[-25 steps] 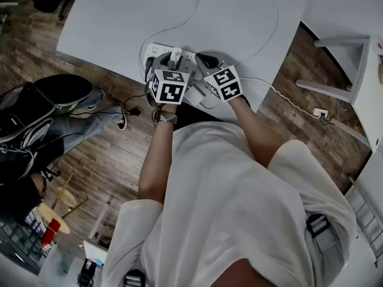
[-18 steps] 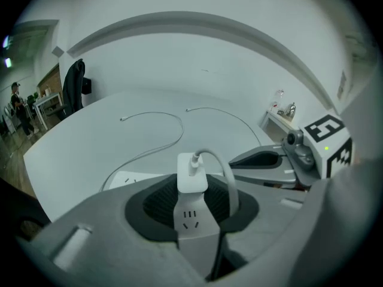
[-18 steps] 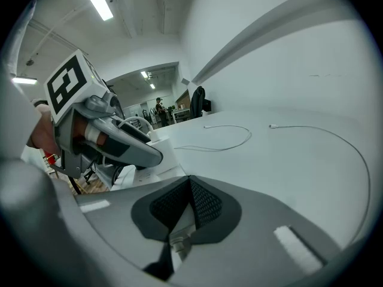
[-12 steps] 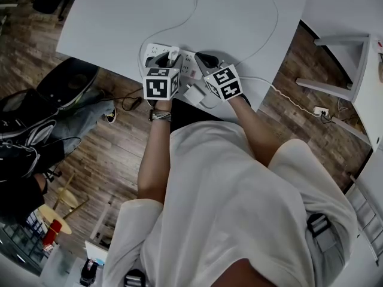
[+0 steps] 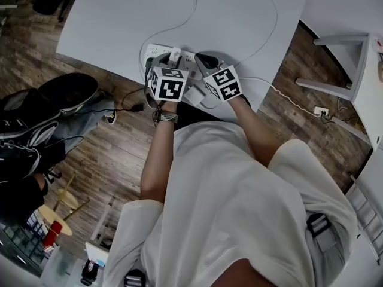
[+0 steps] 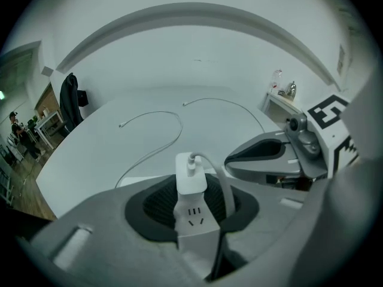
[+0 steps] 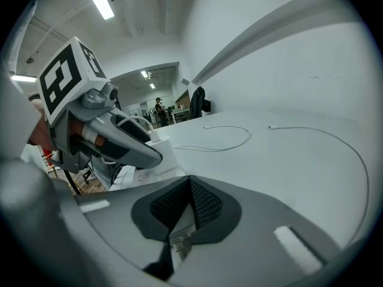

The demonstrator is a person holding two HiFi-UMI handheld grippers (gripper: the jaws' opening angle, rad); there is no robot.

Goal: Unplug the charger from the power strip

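The small white cube-shaped charger [image 6: 191, 173] stands upright in the long white plastic power strip [image 5: 157, 49], which lies just inside the near edge of the pale grey worktop [image 5: 239, 23], about midway along that edge. A thin white cable [image 6: 216, 166] leaves the charger's top and arcs over to the right. Your left gripper [image 6: 194, 197] is the one on it: the jaws are partly closed, with the dark ribbed pads [image 6: 158, 203] against the charger's two sides, and the strip's socket face shows in the gap just below. This reads as a grip on the charger, and it does not look pulled free yet. The charger's long axis rises out of the strip's face, while you reach it from the near edge on a downward slant. So the pull should probably go up along the charger, away from the strip, and not back along the gripper's own line. Your right gripper [image 7: 190, 181] sits just beside the left, at the strip's right end. Its jaws meet at the tips, and I can make out nothing held in them. It looks placed to pin the strip down, though I cannot tell whether it touches.
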